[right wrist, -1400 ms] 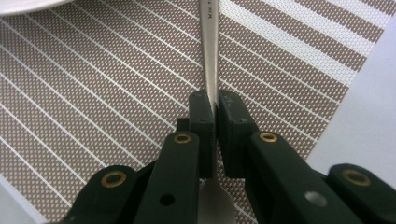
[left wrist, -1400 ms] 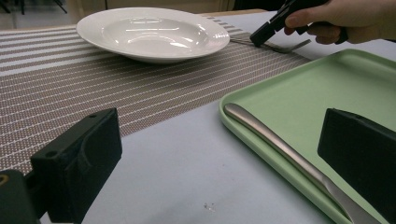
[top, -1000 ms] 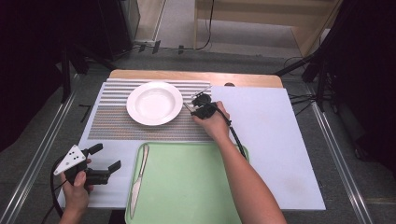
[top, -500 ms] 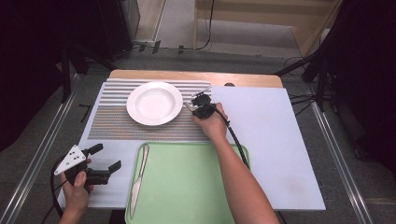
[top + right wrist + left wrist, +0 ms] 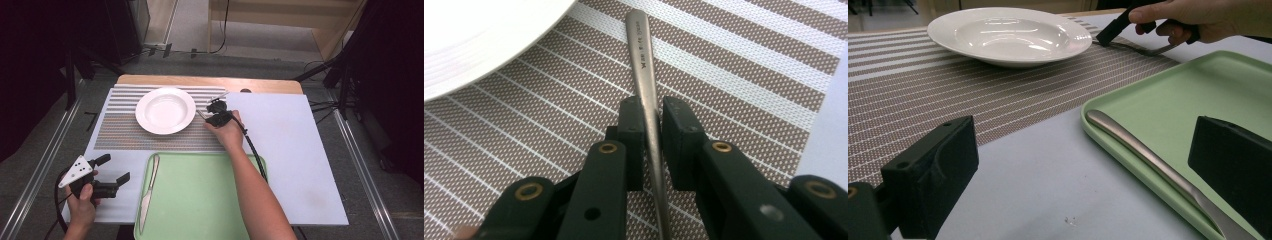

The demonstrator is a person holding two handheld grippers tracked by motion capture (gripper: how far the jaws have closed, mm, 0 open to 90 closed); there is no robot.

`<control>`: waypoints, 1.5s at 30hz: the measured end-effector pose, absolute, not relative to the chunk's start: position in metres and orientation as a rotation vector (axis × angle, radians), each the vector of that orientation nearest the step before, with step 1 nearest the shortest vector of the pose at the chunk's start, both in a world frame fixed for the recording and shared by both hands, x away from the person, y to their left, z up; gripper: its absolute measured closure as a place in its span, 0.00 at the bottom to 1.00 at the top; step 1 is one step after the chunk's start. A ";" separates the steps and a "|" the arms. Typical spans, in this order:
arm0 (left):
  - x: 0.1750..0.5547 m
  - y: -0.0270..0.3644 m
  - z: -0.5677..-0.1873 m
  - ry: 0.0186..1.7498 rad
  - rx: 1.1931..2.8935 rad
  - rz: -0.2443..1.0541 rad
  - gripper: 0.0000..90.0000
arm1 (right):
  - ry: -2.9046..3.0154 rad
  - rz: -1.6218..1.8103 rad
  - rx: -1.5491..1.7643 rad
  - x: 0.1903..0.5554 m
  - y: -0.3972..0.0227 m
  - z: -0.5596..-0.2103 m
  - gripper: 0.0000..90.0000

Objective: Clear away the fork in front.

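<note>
Beside the white plate [image 5: 165, 110], on its right, the right hand-held gripper [image 5: 652, 125] has a piece of cutlery [image 5: 645, 100] between its nearly closed jaws.

Its jaws have just been opening a little, yet the pads stand either side of the thin metal handle, which lies on the striped brown mat [image 5: 125, 134] just right of the plate's rim. I judge the step to be setting this piece in its place by the plate; next the jaws should spread and lift clear without dragging it. Small stamped lettering runs along the handle, too fine to read. The left hand-held gripper [image 5: 111, 170] waits wide open and empty at the near left of the surface [image 5: 300, 165], by the knife [image 5: 148, 192] on the green tray [image 5: 200, 200].
</note>
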State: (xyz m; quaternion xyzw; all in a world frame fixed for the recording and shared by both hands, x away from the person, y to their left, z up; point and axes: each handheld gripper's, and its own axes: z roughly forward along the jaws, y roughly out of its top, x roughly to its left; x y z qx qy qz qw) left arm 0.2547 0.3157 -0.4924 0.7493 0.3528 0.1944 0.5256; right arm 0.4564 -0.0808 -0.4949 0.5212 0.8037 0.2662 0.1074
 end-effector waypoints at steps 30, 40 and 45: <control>0.255 0.316 -0.492 0.845 1.795 0.463 0.00 | 2.312 0.829 1.448 0.446 -0.086 -0.498 0.89; 0.256 0.316 -0.492 0.846 1.790 0.464 0.00 | 2.304 0.866 1.415 0.442 -0.088 -0.491 0.89; 0.255 0.316 -0.492 0.846 1.794 0.464 0.00 | 2.301 0.884 1.392 0.441 -0.090 -0.488 0.89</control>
